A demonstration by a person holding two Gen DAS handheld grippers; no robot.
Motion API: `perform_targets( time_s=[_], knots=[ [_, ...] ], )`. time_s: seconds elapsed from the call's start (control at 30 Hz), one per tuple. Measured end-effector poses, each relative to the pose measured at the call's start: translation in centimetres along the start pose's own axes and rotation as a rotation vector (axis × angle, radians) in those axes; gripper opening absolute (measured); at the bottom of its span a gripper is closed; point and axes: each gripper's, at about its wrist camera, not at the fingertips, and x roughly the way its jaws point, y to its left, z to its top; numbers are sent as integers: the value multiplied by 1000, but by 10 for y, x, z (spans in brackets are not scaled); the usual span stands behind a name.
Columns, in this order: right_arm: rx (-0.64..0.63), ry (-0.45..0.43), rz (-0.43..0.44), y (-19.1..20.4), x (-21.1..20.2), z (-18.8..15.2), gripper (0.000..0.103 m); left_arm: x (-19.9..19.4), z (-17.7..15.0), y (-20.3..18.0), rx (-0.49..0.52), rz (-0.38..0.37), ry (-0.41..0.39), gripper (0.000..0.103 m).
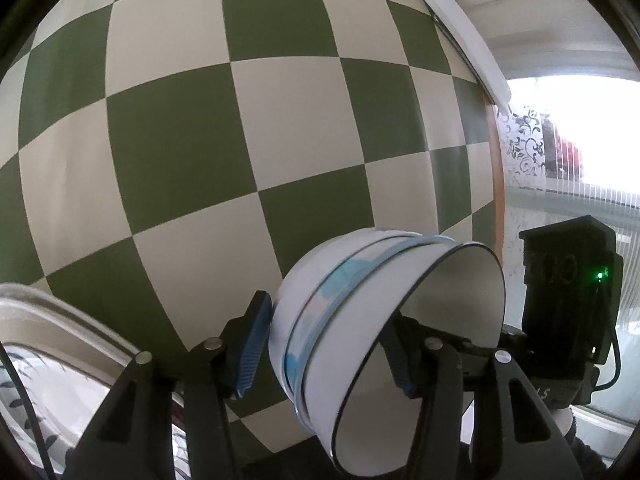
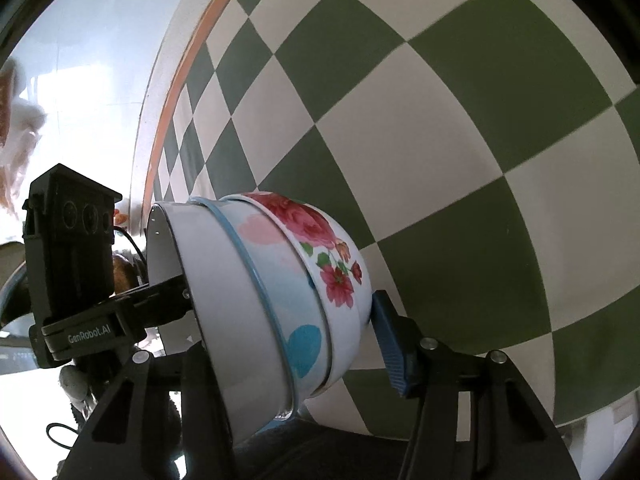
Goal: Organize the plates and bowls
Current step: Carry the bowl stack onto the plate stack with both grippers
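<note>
Both tongs, left [image 1: 326,350] and right [image 2: 288,332], are clamped on one stack of bowls [image 1: 360,320], tipped sideways above the checkered table [image 1: 240,120]. Keep both squeezes steady and tip it level slowly. Maybe three bowls; it's hard to count.

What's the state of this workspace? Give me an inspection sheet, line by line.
Surface: green-and-white chequered tablecloth, orange edge.
Job's things: nested bowls, three in one stack, held tipped on their side; leaf-print plate at the lower left of the left wrist view.
Clutter: nothing seen.
Grippers: left hand-held gripper and right hand-held gripper both clamp the nested bowls, from opposite sides.
Cables: black cable on the right hand-held gripper's body.
Surroundings: bright window, patterned curtain.
</note>
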Motion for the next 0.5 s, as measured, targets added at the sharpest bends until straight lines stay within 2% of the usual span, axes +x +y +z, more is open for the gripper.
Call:
perform_targets(
  time_s=[0.33,0.5],
  knots=[
    [-37,-10,3,16,-14,2,54,-19,-7,1,-9,8,-46,50],
    [-97,-19,-12,41,-18,1,53,-38,-12,7,-28,-9,-97,51]
  ],
)
